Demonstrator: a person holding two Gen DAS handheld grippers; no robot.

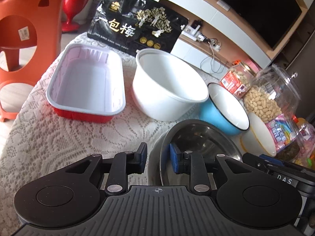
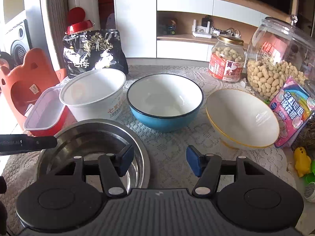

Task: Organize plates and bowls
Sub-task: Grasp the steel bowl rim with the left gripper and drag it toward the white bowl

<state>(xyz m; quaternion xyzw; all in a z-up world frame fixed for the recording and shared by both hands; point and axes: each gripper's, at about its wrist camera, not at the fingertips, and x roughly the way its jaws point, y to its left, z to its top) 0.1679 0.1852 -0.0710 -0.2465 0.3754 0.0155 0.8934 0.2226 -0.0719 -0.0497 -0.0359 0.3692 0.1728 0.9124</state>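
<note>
A steel bowl sits nearest on the lace cloth. My left gripper straddles its left rim, one pad outside and one inside, with slim gaps and no visible pressing. My right gripper stands open across the bowl's right rim, left finger inside and right finger over the cloth. Behind stand a white plastic bowl, a blue bowl, a yellow-rimmed white bowl and a red rectangular tray.
A black snack bag leans at the back. Two peanut jars and a pink candy bag crowd the right side. An orange stool stands off the table's left edge. A yellow toy lies at the right.
</note>
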